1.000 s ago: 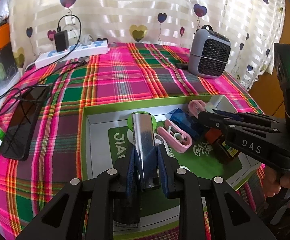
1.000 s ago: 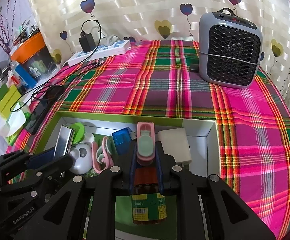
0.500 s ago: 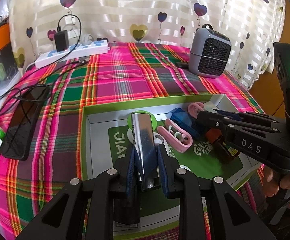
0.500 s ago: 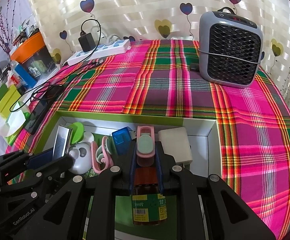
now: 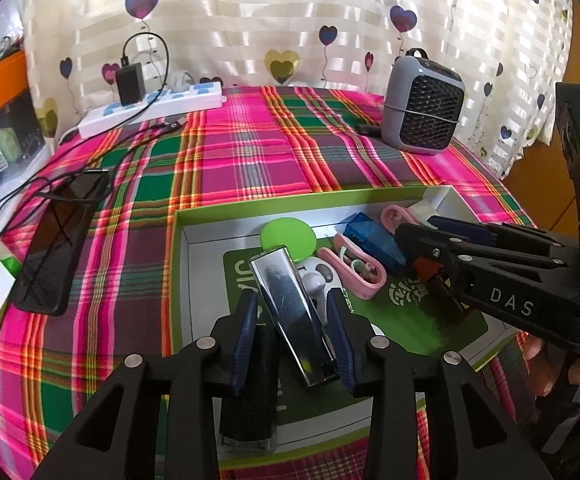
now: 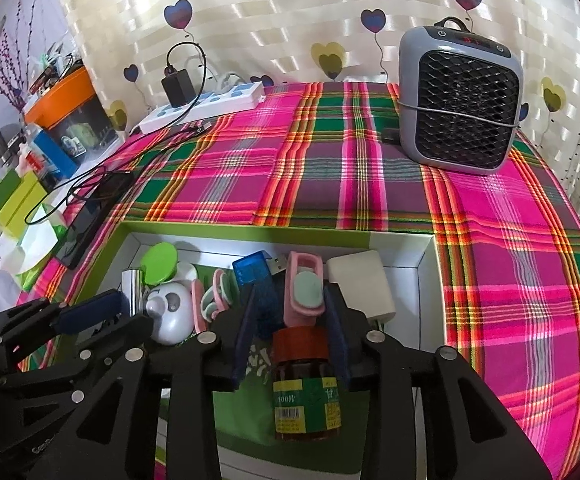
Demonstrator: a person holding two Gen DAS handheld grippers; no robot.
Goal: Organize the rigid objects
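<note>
A green-rimmed white box (image 5: 178, 240) lies on the plaid cloth and holds several small items. My left gripper (image 5: 293, 340) hovers over its near left part. Its jaws are opening, and a shiny silver bar (image 5: 294, 312) leans between the blue pads, loose from the left one. My right gripper (image 6: 292, 340) hangs over the box (image 6: 250, 228) middle, jaws also opening. Between its pads a pink-and-green clip (image 6: 304, 292) rests on a brown bottle (image 6: 306, 384). Each gripper shows in the other's view, the right gripper (image 5: 418, 236) and the left gripper (image 6: 102, 312).
In the box lie a green lid (image 5: 288, 238), a white panda piece (image 5: 318, 276), a pink clip (image 5: 354, 268), a blue drive (image 5: 374, 240) and a white charger (image 6: 362, 284). A grey heater (image 6: 458, 104), power strip (image 5: 154, 108) and phone (image 5: 62, 240) with cables sit around.
Both grippers' jaws have spread apart. The silver bar has dropped and tipped its top to the left. The pink-and-green clip has settled slightly lower between the right pads.
</note>
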